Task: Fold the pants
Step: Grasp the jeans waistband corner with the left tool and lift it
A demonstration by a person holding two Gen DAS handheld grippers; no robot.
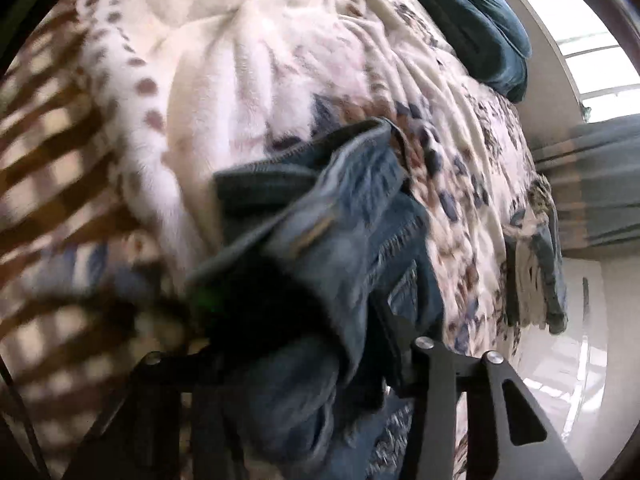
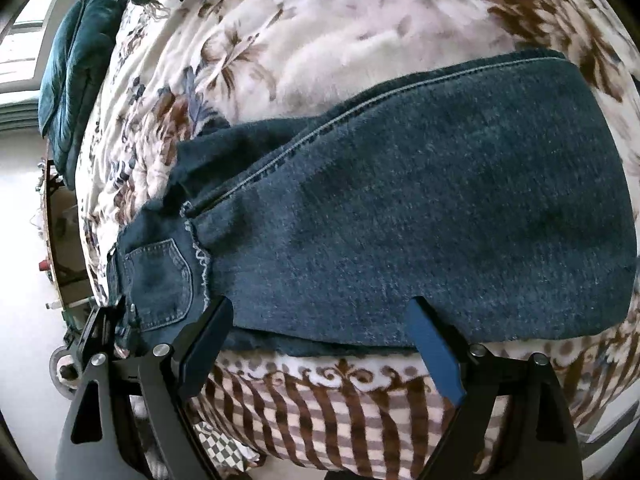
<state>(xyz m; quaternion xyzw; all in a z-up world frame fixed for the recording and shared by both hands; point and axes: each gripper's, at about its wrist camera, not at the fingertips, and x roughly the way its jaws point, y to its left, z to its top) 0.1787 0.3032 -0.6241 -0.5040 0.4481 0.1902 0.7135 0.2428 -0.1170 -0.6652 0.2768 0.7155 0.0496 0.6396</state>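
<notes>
While lying flat on soft flowery blanket (image 2: 304, 40), dark blue denim pants (image 2: 420, 216). Left gripper (image 1: 320, 300) pinched shut on bunched waistband end. Right gripper (image 2: 320, 312) wide apart above near edge, holding nothing.

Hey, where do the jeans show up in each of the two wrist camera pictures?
Left wrist: the jeans fill lower centre, bunched and blurred, right against the camera.
Right wrist: they lie flat across the middle, back pocket at lower left.
Shared landmark: the teal cushion, upper right in left view, upper left in right view.
</notes>
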